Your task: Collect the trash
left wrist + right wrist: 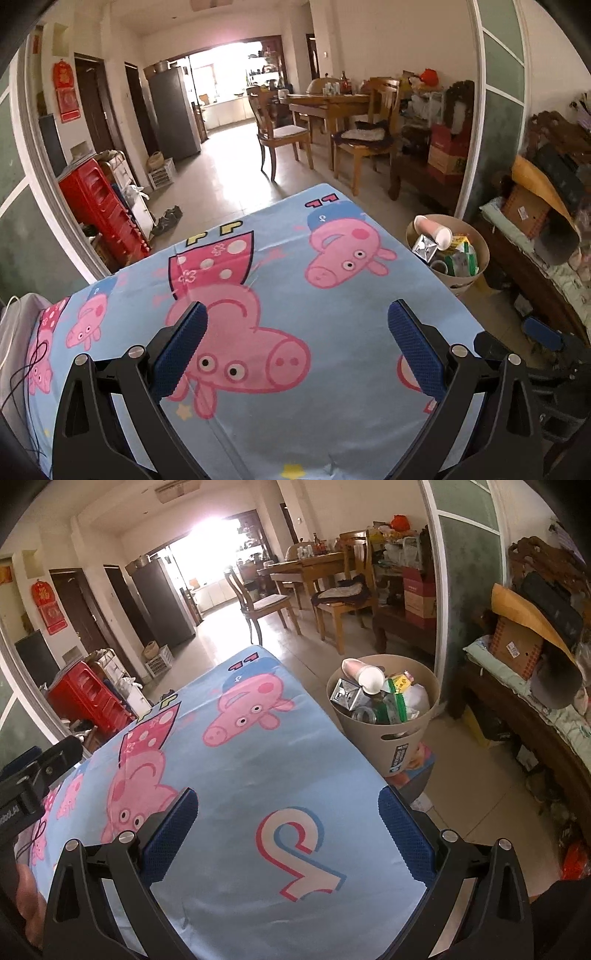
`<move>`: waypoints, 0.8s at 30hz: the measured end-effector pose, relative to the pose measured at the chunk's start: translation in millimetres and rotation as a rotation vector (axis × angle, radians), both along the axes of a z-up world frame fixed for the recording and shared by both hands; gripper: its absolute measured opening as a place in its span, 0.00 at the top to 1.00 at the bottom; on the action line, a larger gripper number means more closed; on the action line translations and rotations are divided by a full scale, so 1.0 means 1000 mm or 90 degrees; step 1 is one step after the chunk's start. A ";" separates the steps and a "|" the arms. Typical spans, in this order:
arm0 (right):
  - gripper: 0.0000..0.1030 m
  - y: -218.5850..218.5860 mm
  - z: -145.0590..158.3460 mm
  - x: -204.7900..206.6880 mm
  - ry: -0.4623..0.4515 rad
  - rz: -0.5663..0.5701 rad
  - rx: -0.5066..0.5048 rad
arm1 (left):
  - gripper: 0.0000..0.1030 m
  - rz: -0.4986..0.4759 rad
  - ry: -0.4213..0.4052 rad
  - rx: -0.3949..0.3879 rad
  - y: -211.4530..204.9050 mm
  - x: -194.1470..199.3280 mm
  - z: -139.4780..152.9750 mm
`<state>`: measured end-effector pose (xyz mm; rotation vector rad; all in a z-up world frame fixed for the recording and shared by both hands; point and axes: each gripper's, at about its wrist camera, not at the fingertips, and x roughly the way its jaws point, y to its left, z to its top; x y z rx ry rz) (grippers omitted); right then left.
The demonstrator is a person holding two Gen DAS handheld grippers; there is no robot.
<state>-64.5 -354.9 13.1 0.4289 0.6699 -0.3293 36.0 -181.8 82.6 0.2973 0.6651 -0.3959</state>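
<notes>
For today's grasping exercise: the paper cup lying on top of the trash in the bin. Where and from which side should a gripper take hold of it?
Grip the paper cup across its side wall near the middle, coming from above. It lies tilted on its side atop the heap in the bin, its white end facing the camera, so the round wall is probably the freest part; squeeze lightly.

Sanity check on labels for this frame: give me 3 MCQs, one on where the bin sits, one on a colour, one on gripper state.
1. Where does the trash bin stand?
A. On the floor beside the table's right edge
B. On the table
C. Under a chair

2. What colour are the gripper pads?
A. Red
B. Blue
C. White

3. What state are the left gripper and the right gripper in?
A. Both shut on trash
B. One open, one shut
C. Both open, holding nothing

Key: 1 A, it rises from the floor next to the cartoon tablecloth. 2 B, blue textured pads in both views. 3 C, fingers stand wide apart over bare cloth.
</notes>
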 end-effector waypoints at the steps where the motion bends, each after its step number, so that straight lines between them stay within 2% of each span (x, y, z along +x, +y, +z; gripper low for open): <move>1: 0.08 0.000 -0.003 -0.001 0.001 0.000 0.002 | 0.06 0.004 -0.001 0.001 0.000 0.001 0.000; 13: 0.08 0.006 -0.028 0.010 0.014 0.041 0.043 | 0.06 0.027 0.038 0.032 0.000 0.009 -0.030; 24: 0.08 -0.002 -0.028 0.016 0.003 0.038 0.060 | 0.06 0.050 0.049 0.062 -0.003 0.022 -0.044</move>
